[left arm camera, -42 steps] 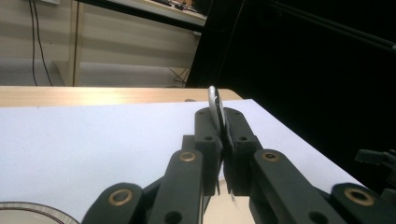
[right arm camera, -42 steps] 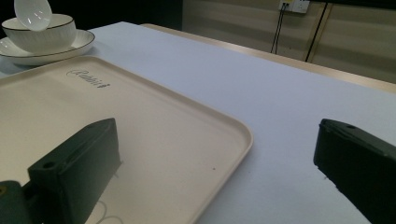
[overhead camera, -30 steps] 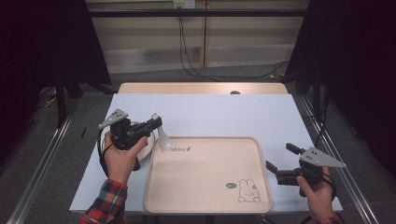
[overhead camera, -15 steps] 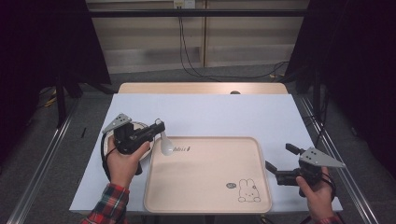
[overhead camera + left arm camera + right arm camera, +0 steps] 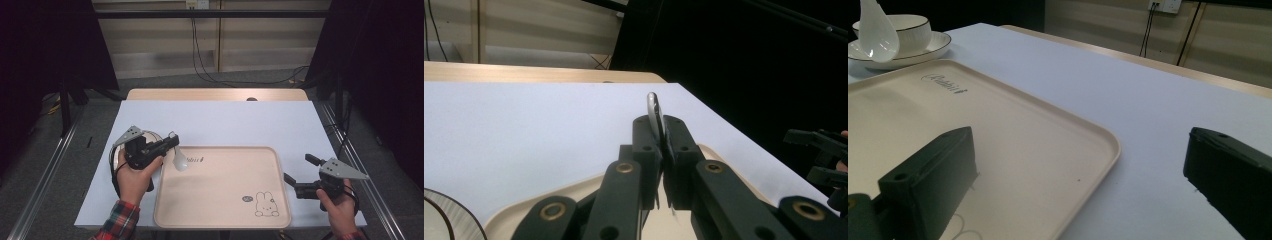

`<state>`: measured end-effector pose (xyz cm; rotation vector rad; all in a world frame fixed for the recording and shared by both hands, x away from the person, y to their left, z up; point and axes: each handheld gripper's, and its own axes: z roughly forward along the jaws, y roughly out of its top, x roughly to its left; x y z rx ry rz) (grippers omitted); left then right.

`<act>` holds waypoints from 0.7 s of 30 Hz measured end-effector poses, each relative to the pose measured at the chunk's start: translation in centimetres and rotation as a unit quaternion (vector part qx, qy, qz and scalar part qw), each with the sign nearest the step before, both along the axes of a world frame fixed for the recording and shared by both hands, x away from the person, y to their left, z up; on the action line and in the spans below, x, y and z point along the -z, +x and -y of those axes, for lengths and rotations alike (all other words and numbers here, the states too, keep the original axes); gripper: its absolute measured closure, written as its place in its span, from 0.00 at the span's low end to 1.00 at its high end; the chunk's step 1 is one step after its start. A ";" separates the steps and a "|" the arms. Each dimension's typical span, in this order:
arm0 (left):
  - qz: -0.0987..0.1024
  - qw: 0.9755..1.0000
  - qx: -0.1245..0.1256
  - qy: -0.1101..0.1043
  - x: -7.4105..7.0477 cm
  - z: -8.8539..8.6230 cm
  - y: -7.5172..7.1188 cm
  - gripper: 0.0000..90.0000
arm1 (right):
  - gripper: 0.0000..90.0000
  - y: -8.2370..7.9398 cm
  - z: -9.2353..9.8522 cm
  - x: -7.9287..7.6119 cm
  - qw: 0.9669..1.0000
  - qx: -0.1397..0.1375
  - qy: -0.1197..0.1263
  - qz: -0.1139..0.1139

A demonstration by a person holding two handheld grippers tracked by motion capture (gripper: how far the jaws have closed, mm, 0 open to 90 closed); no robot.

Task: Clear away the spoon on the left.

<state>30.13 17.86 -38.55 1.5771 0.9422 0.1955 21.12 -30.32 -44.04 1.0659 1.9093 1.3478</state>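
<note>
Above the near-left corner of the cream rectangular plastic tray [image 5: 225, 200], the left gripper [image 5: 170, 143] pinches a white ceramic soup spoon [image 5: 179, 159] between its fingers, bowl hanging down. Beside the tray's right edge, the right gripper [image 5: 296, 174] rests with fingers wide.

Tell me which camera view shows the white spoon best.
The right gripper view: the white spoon shows its whole bowl in front of the cup and saucer. The high view shows the spoon small, hanging from the left gripper over the tray edge. The left gripper view shows just its handle edge-on between the fingers.
</note>
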 end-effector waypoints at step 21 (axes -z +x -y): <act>-0.013 1.000 0.011 0.002 1.4 0.0 -1.1 0.95 | 0.00 -0.1 0.0 0.0 1.000 0.001 0.002 -0.001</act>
